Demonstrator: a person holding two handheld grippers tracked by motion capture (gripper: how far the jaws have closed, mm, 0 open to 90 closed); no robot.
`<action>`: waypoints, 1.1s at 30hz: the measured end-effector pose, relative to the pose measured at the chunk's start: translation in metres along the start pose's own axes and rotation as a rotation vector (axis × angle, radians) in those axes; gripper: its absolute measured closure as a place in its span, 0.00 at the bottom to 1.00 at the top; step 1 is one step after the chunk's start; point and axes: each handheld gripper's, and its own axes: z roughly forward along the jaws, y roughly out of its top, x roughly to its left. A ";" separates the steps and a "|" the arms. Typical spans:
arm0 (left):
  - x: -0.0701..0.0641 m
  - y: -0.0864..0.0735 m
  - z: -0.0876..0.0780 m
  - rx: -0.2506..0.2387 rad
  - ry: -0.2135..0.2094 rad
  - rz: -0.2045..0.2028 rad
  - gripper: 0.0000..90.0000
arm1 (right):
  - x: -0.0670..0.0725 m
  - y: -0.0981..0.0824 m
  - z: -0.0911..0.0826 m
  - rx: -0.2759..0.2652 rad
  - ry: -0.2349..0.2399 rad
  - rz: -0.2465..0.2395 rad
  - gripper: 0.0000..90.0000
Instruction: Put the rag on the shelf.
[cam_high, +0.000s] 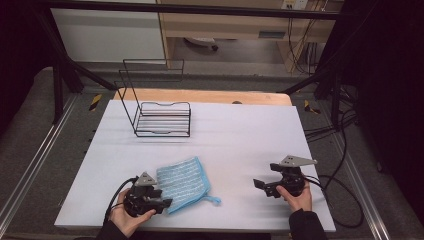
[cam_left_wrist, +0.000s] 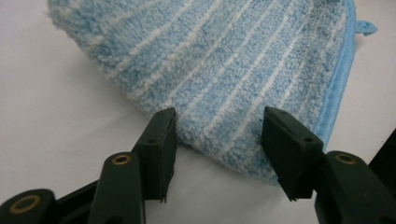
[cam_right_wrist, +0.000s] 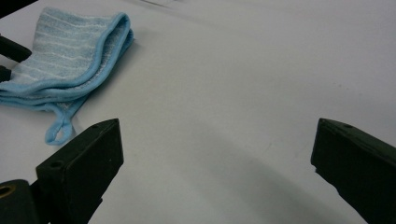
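**Folded cloth lies near the left gripper; right gripper idles apart**

At about 7 o'clock on the white table top (cam_high: 225, 130), the left gripper (cam_high: 161, 202) sits in the person's left hand (cam_high: 127, 220), its grey three-cornered plate on top and a black cable curling off toward 8 o'clock. Its jaws point toward 3 o'clock, at the near corner of the blue striped cloth (cam_high: 182, 182). In the left gripper view (cam_left_wrist: 217, 140) the jaws stand apart, released, with the folded edge of the cloth (cam_left_wrist: 224, 65) lying between and just ahead of the tips; the pads do not press on it.

The cloth is folded over, lying flat just left of 6 o'clock, its light-blue hem and a small hanging loop (cam_high: 214, 200) pointing toward 4 o'clock. In the right gripper view the cloth (cam_right_wrist: 60, 60) shows at 10 o'clock, loop (cam_right_wrist: 58, 130) toward the camera.

At 11 o'clock, well behind the cloth, a black wire rack (cam_high: 157, 112) stands upright on the table, its tall frame rising at the back.

At 4 o'clock the right gripper (cam_high: 260, 186) rests in the right hand (cam_high: 296, 196), well apart from the cloth, jaws turned toward 9 o'clock. In its own view (cam_right_wrist: 215, 154) the jaws gape wide over bare table, holding nothing.
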 end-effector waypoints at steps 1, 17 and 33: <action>-0.001 -0.001 0.000 0.000 -0.001 -0.006 0.51 | 0.000 0.000 0.000 0.000 0.000 0.000 0.03; -0.004 0.000 0.004 0.026 -0.023 -0.038 0.95 | 0.007 0.004 0.005 0.001 0.015 -0.011 0.04; 0.047 0.001 -0.015 0.010 -0.003 -0.001 0.92 | 0.007 0.003 0.006 0.004 0.017 -0.012 0.04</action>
